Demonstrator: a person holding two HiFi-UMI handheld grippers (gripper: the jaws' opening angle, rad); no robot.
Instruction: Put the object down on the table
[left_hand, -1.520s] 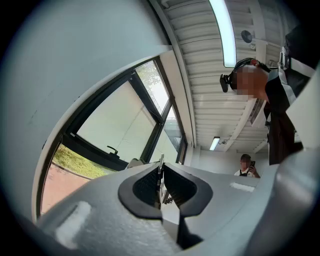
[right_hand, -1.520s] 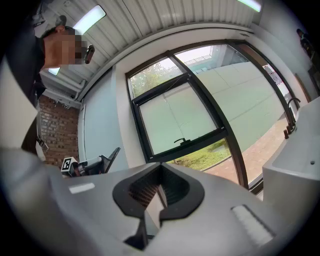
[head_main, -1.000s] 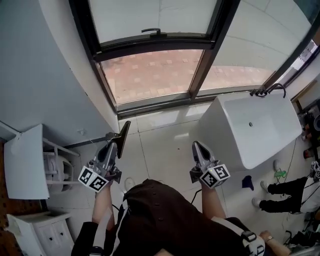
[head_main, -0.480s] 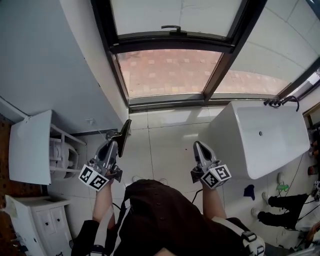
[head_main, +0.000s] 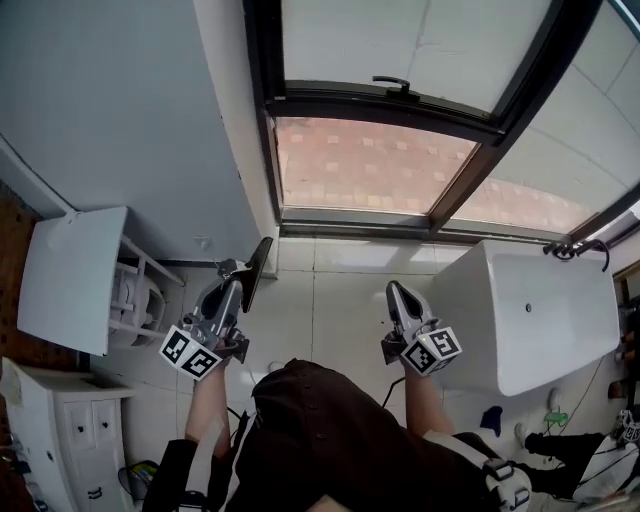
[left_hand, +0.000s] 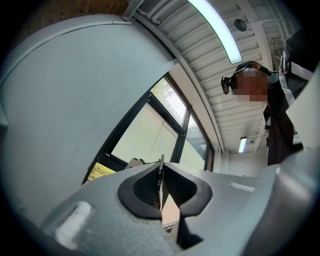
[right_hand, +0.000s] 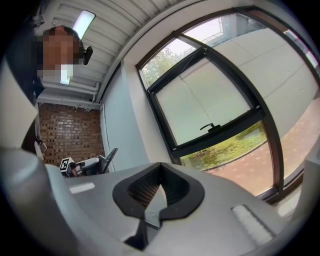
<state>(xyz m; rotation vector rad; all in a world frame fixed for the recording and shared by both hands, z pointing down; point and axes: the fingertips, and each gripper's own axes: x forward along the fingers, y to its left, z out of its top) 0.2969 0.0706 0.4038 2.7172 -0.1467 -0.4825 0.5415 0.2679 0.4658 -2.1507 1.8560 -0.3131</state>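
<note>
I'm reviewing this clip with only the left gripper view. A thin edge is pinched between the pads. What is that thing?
Observer: The head view shows it side-on. It is a dark flat blade that reaches out past the tips of the left gripper.
Operator: It should go on a table, but my view shows none. Is one there?
Observer: Yes. In the head view a white table stands to the left of that gripper, apart from it. The blade is not over it.
</note>
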